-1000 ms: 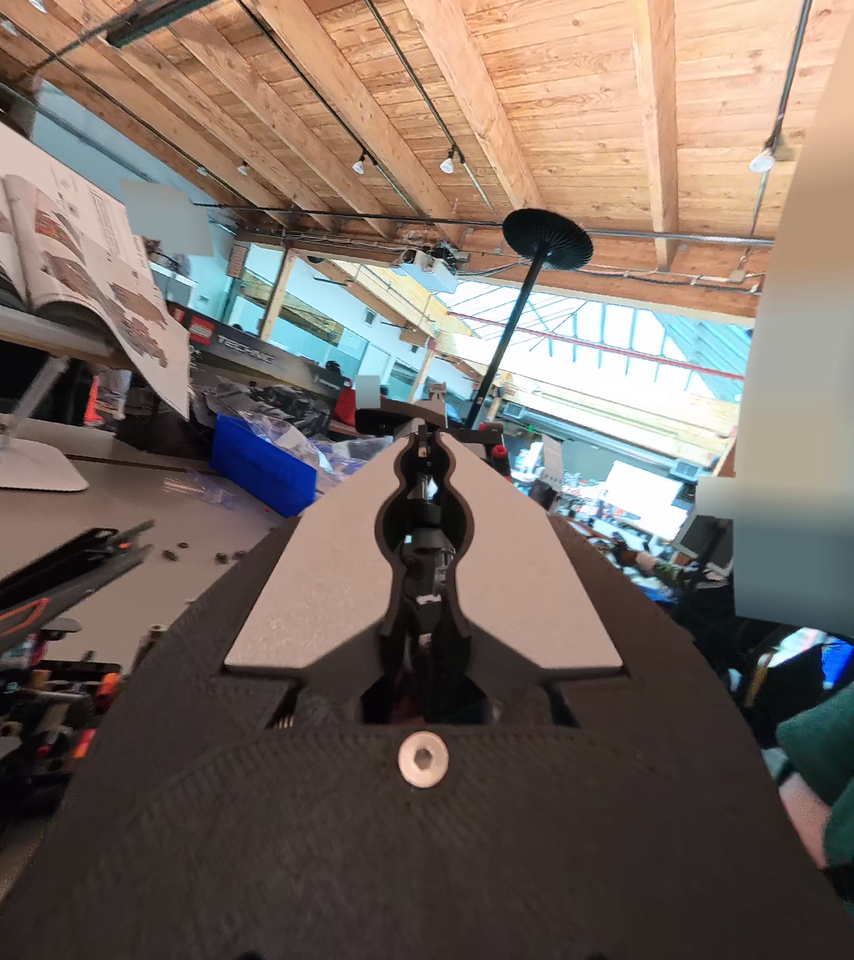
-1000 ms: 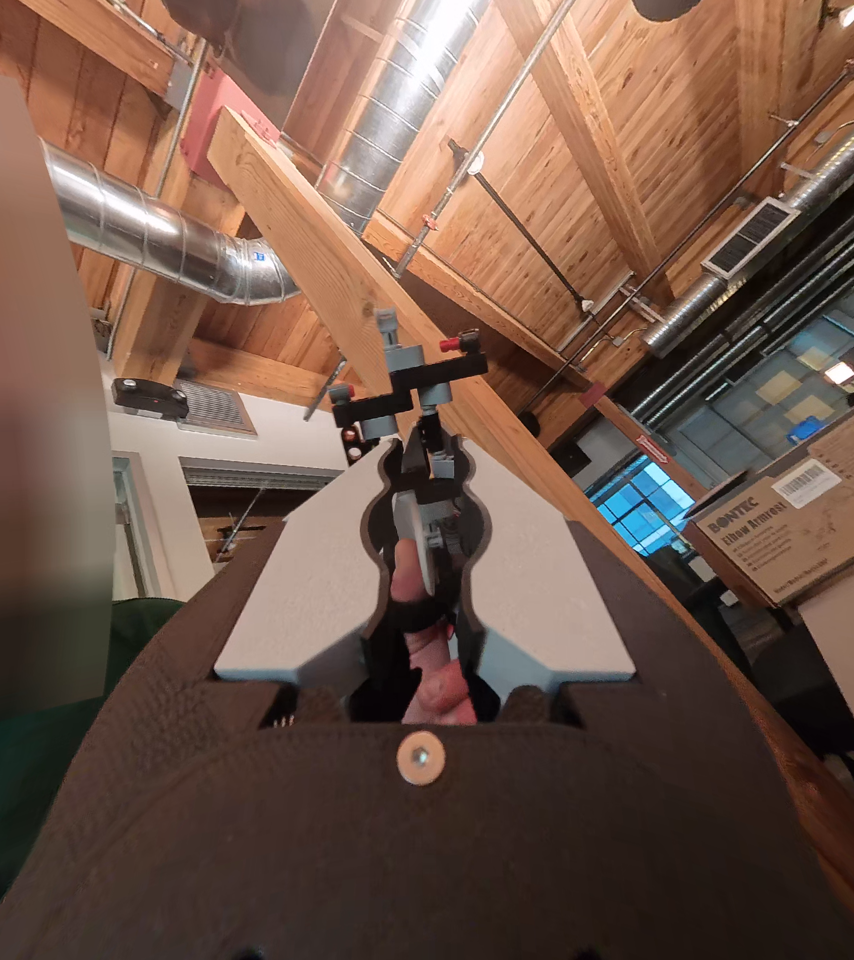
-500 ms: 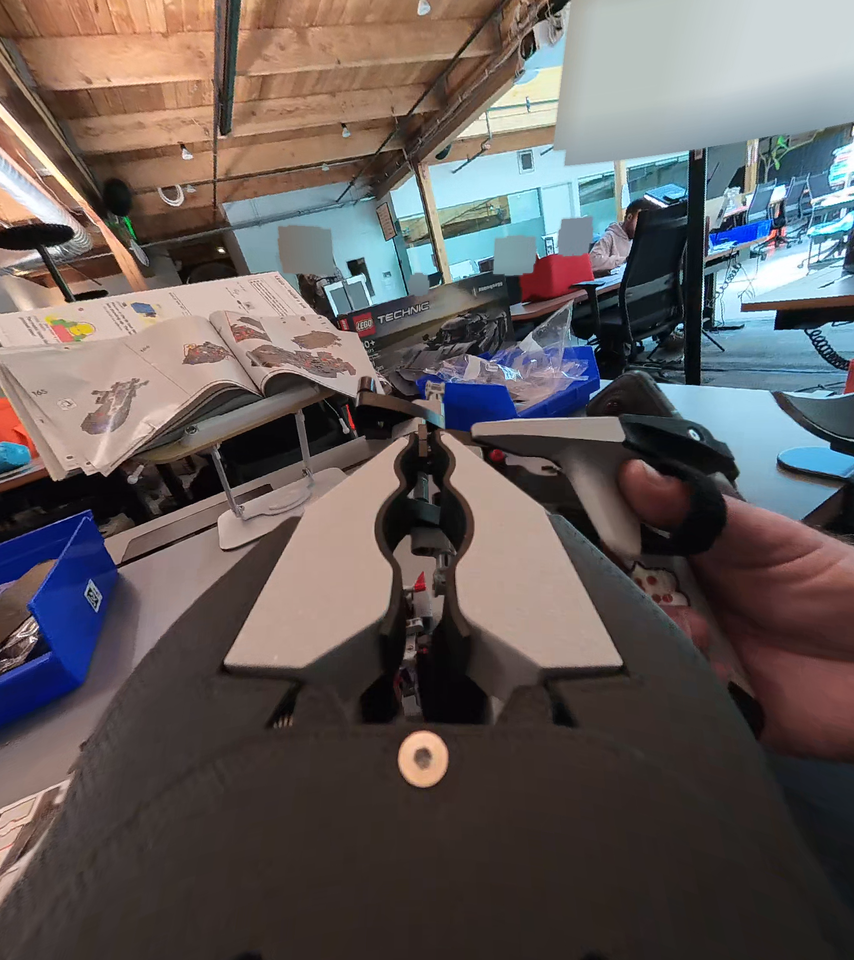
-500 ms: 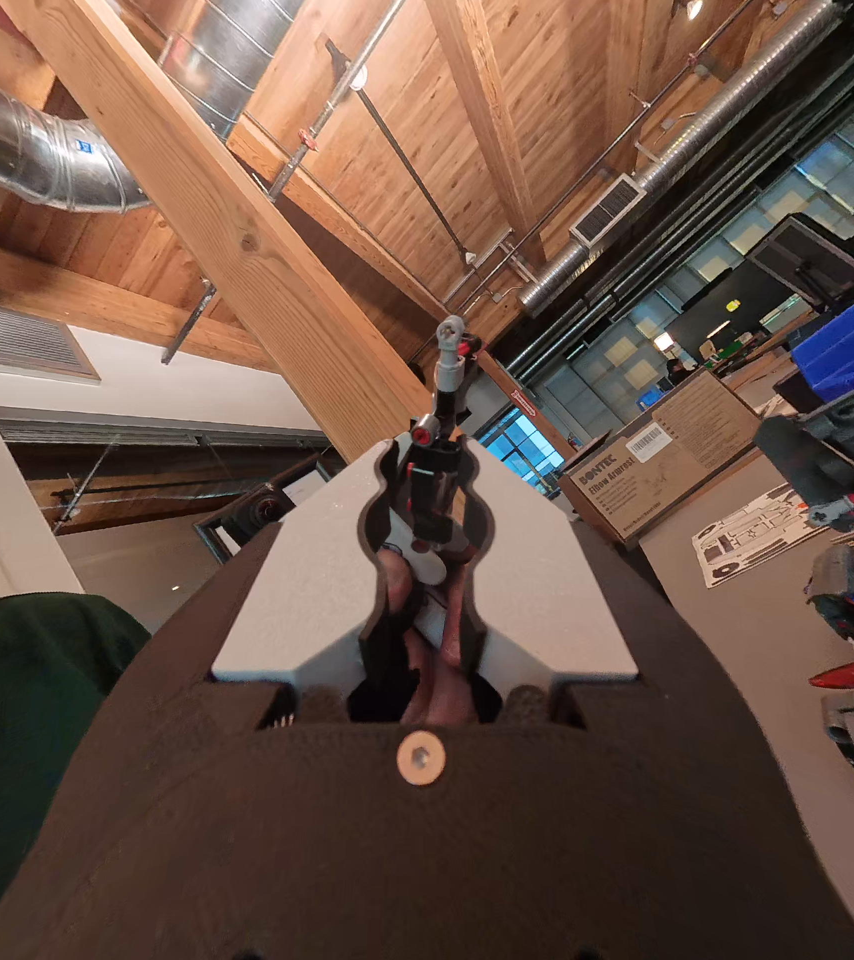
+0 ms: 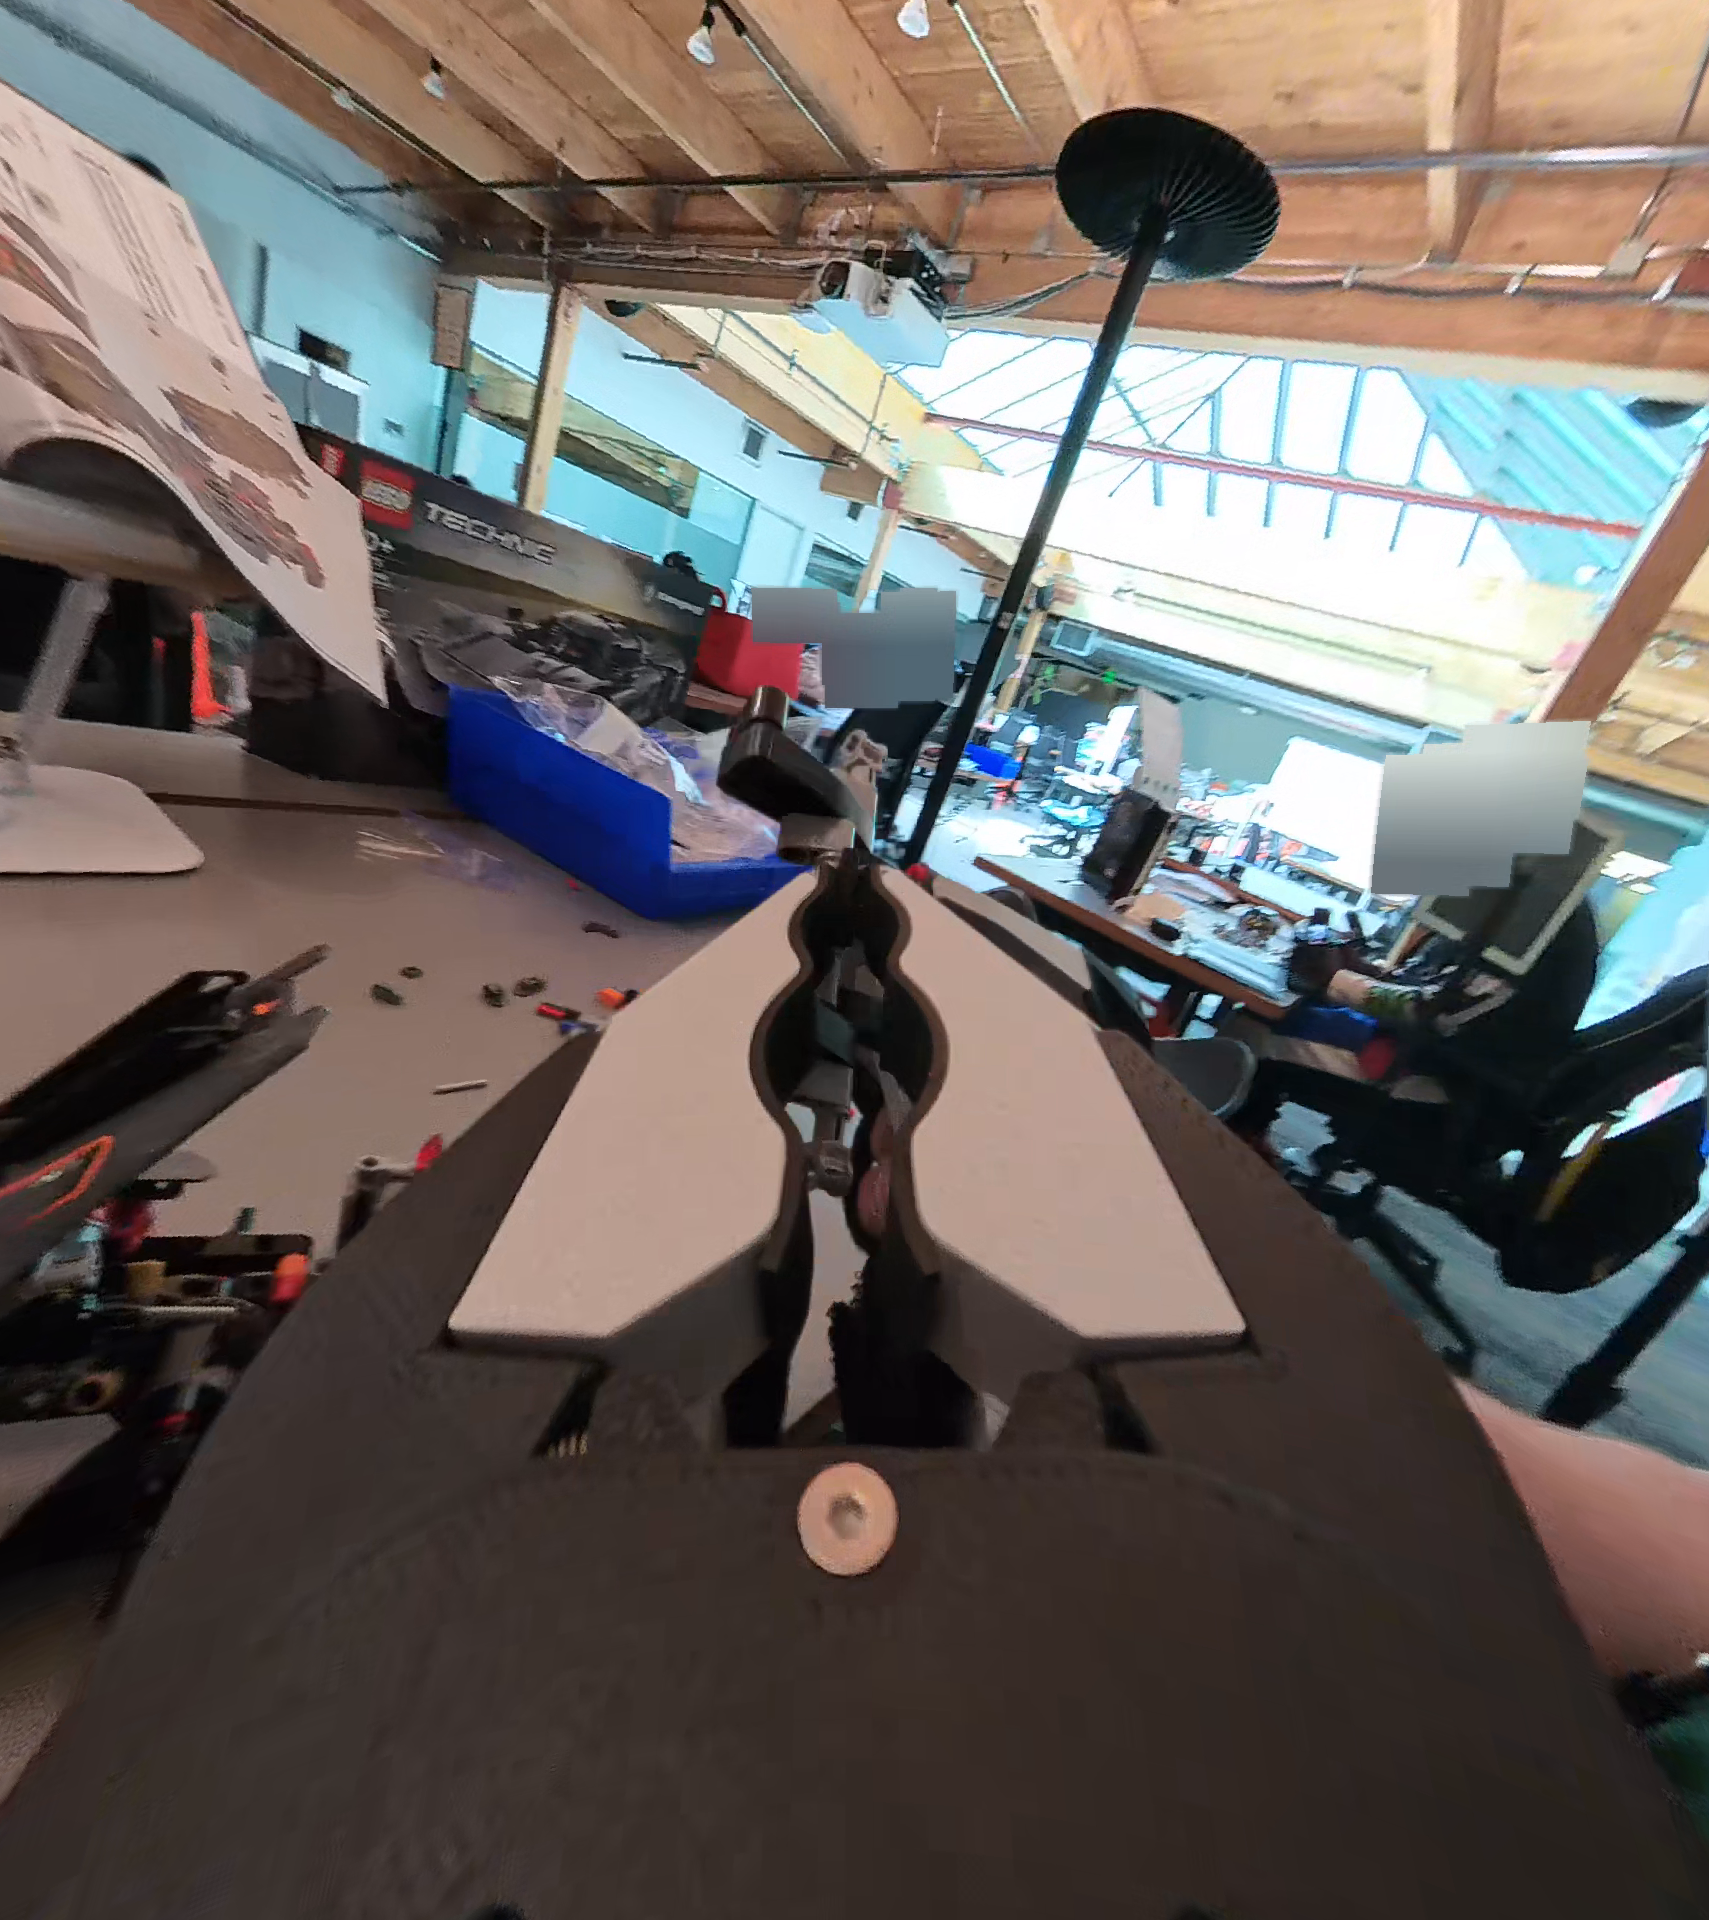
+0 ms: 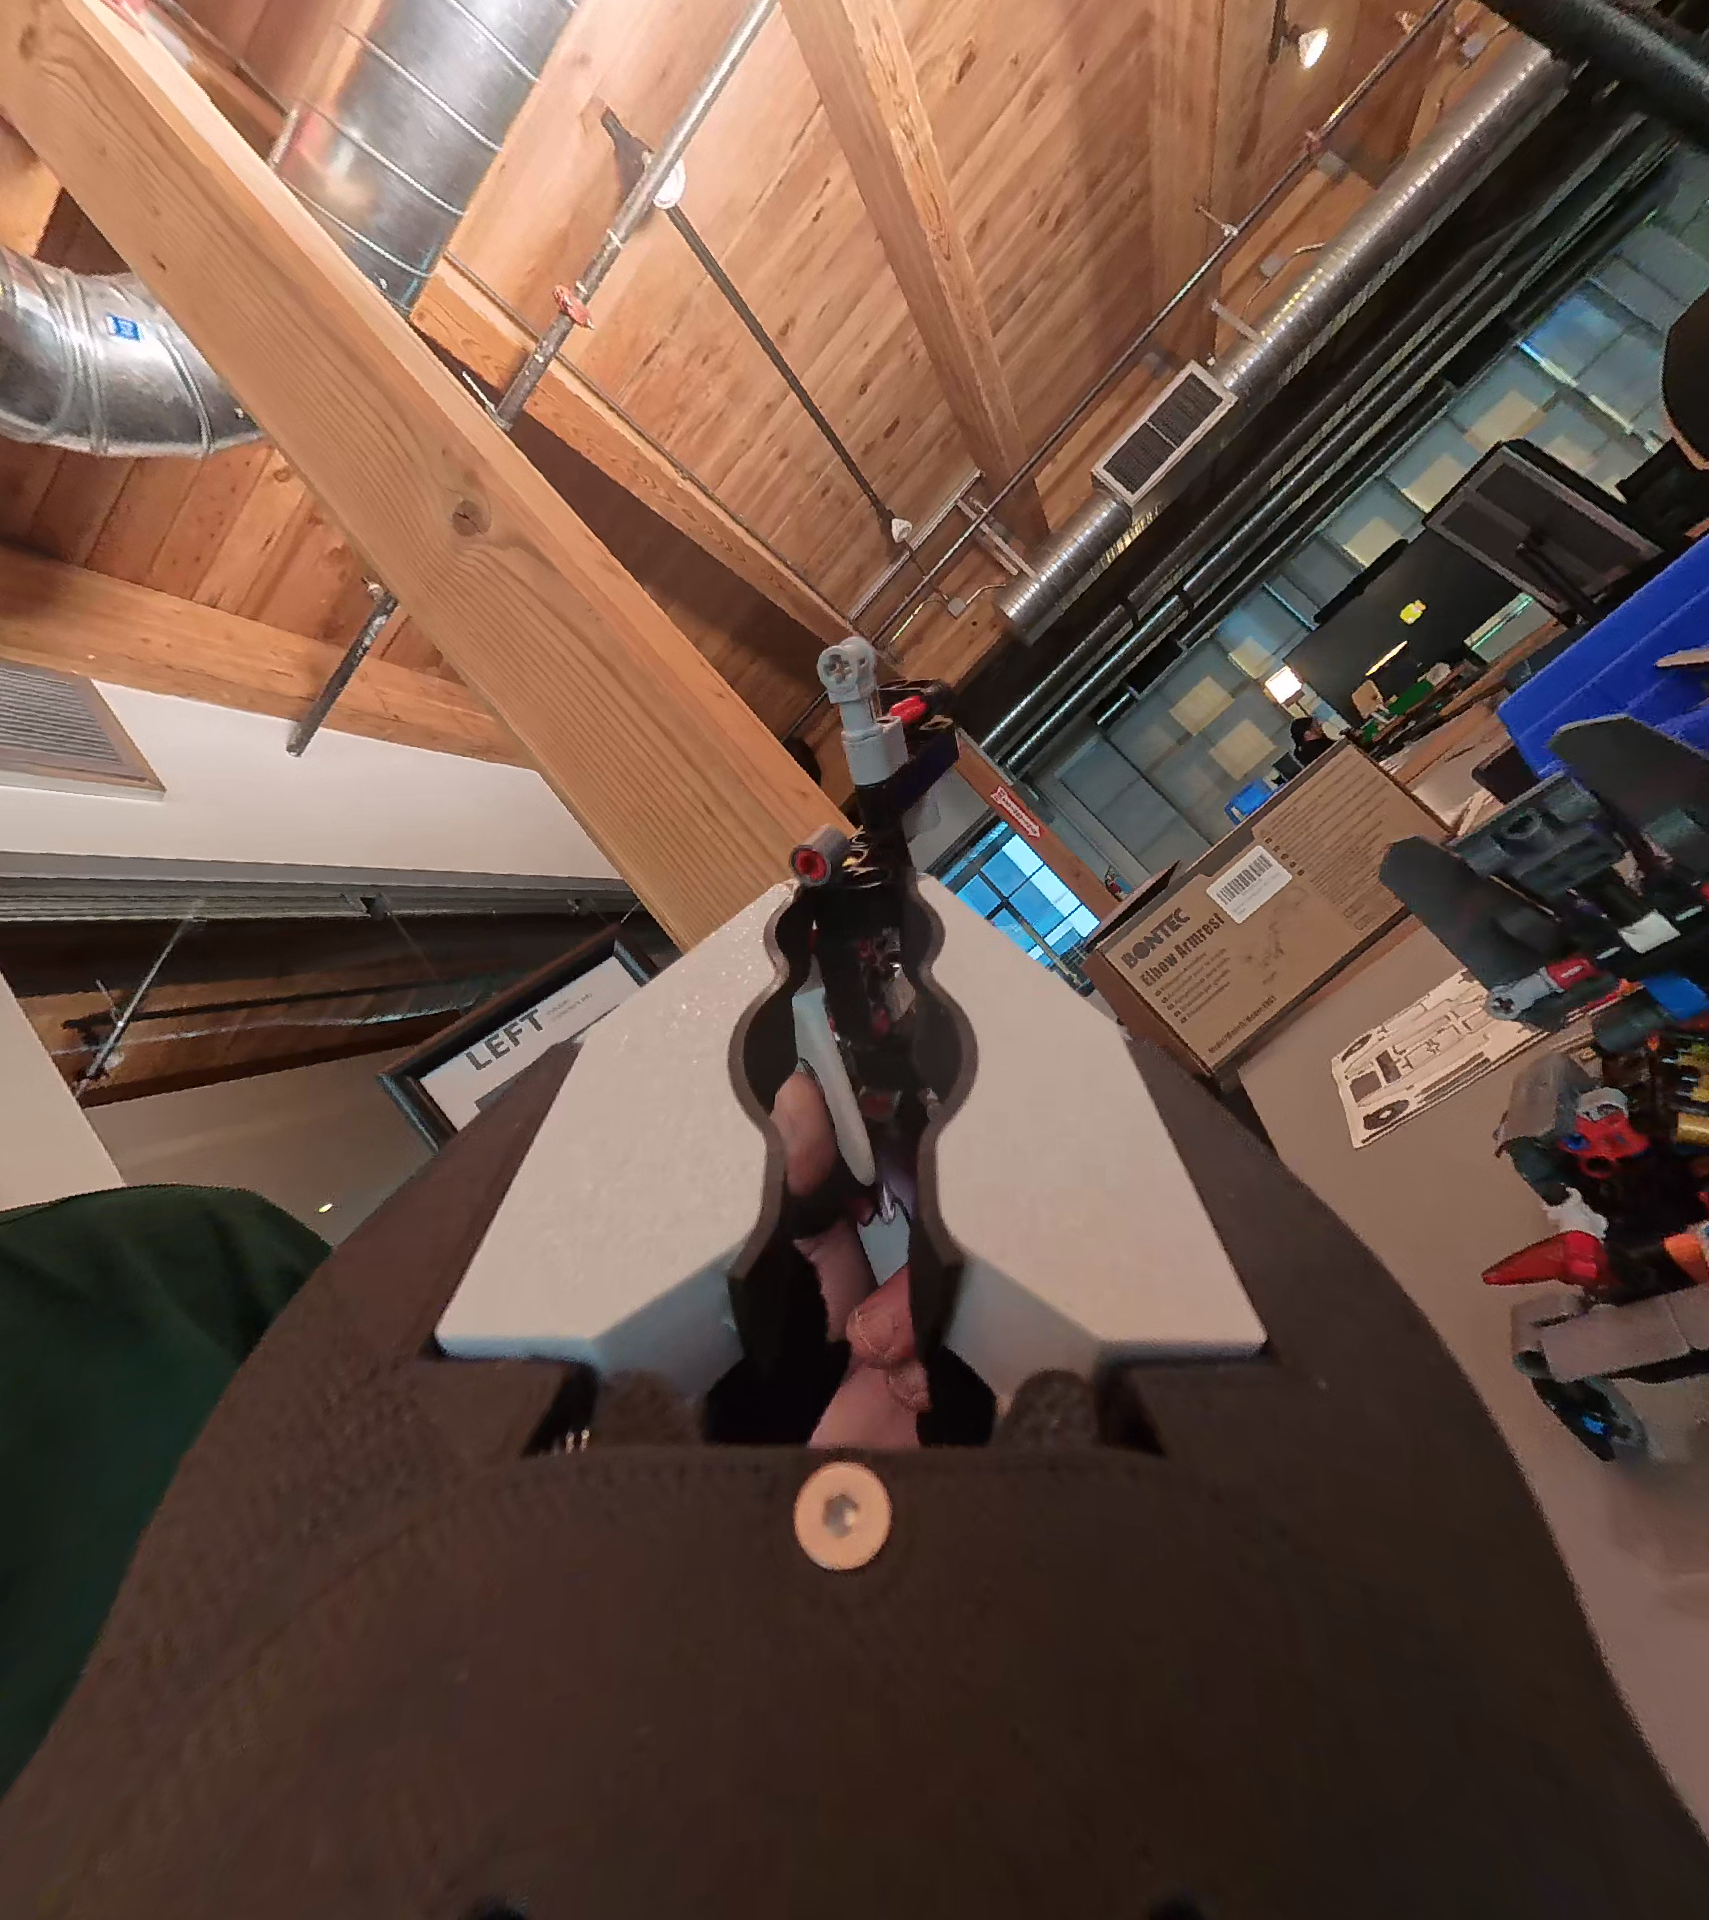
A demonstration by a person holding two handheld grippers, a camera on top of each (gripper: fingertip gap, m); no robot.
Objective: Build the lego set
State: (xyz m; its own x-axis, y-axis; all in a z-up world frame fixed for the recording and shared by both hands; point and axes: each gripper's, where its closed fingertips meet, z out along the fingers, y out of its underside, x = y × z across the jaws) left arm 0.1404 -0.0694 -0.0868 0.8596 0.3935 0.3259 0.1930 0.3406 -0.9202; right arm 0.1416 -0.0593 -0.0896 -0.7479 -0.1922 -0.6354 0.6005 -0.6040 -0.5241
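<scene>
My left gripper (image 5: 845, 868) is shut on a small black and grey lego sub-assembly (image 5: 790, 781) that sticks out past its tips, held above the grey table (image 5: 330, 914). My right gripper (image 6: 855, 896) is shut on a black, grey and red lego sub-assembly (image 6: 869, 769) and points up toward the ceiling. I cannot tell whether both grip the same piece. The partly built lego model (image 5: 60, 1205) lies at the left of the left wrist view. It also shows at the right in the right wrist view (image 6: 1660, 1039).
An open instruction book (image 5: 102, 312) on a stand, the set's box (image 5: 517, 561) and a blue bin (image 5: 580, 800) of bags stand behind. Loose small pieces (image 5: 517, 989) dot the table. A cardboard box (image 6: 1255, 935), a sticker sheet (image 6: 1421, 1060) and a green sleeve (image 6: 50, 1455) show. Left and right tips are no more than a few centimetres apart. Left tips and right tips are each some 15 centimeters from the partly built lego model (image 5: 60, 1205). Seen from the right wrist view (image 6: 1502, 952) as well.
The left view swung from a level look at the table and the other gripper back to a tilted one. The right gripper tilted toward the table and its sub-assembly turned edge-on.
</scene>
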